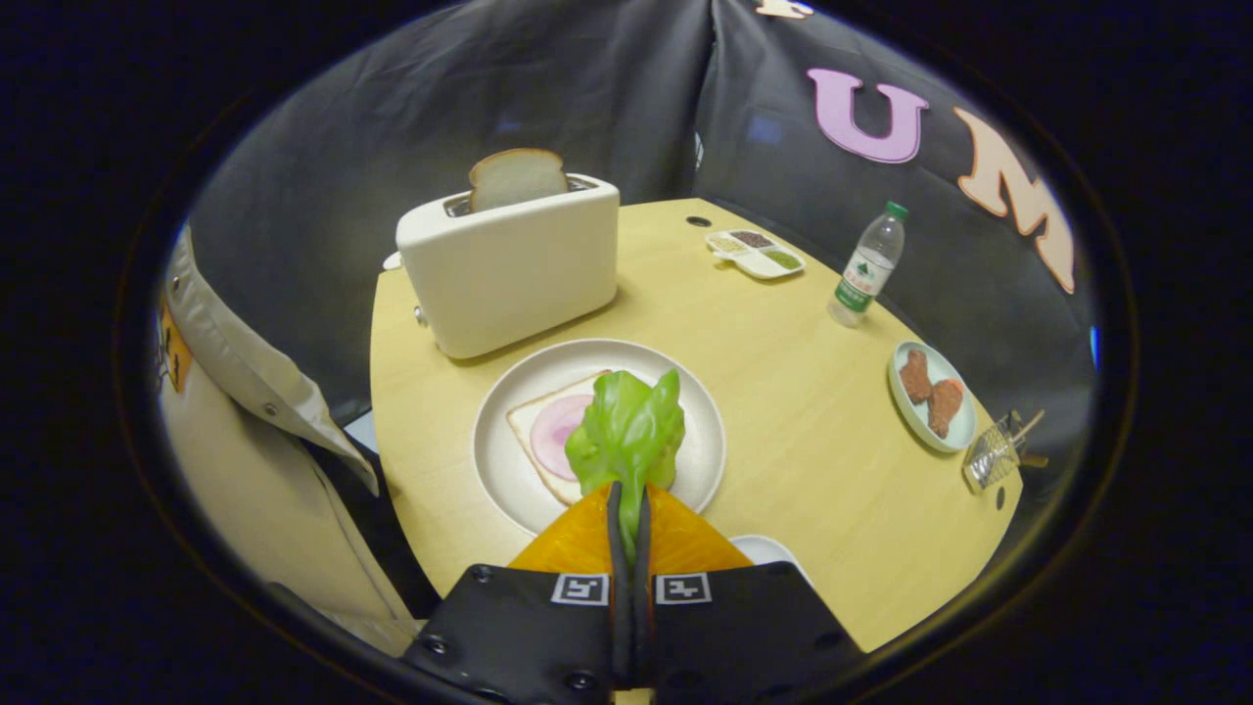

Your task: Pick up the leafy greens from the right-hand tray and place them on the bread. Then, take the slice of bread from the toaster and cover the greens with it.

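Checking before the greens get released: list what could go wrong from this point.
1. The gripper pinches the leafy greens by their stem, with the leaves hanging partly past the bread edge; released here, they may land on the plate instead.
2. The greens could drag the pink slice off the bread.
3. The toaster sits close behind the plate, so reaching for its bread slice might nudge the plate.
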